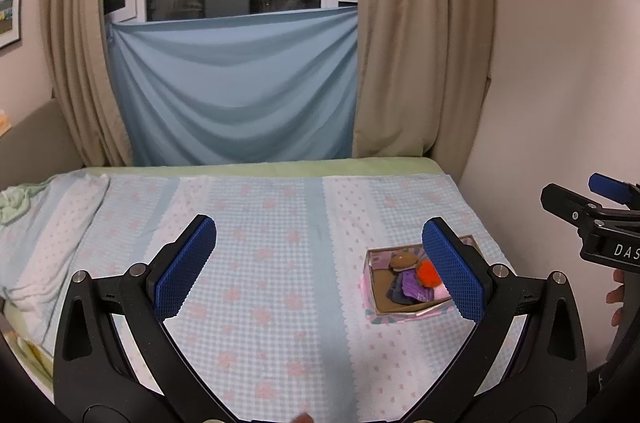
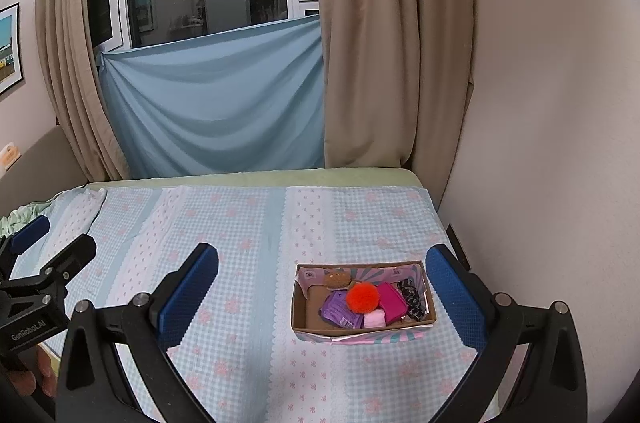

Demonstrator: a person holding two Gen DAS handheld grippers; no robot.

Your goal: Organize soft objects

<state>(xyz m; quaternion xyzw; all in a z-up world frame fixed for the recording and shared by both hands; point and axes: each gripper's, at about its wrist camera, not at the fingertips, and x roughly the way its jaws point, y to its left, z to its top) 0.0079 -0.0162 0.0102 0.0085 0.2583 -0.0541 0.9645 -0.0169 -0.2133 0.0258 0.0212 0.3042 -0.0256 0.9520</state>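
Note:
A small cardboard box (image 2: 299, 307) with a pink and teal outside sits on the bed, right of centre. In it lie an orange pom-pom (image 2: 362, 297), a brown plush piece (image 2: 337, 280), a purple packet (image 2: 338, 309), a magenta pouch (image 2: 393, 301), a pale pink puff (image 2: 375, 319) and a dark patterned item (image 2: 413, 297). My right gripper (image 2: 320, 271) is open and empty, held above the bed just left of the box. My left gripper (image 1: 318, 243) is open and empty; the box (image 1: 370, 265) shows behind its right finger (image 1: 452, 267).
The bed carries a light blue checked cover with pink flowers (image 2: 240, 243). A wall (image 2: 540, 143) runs close along the right. Beige curtains (image 2: 368, 43) and a hanging blue sheet (image 2: 212, 103) stand behind. Crumpled green bedding (image 1: 14, 199) lies far left.

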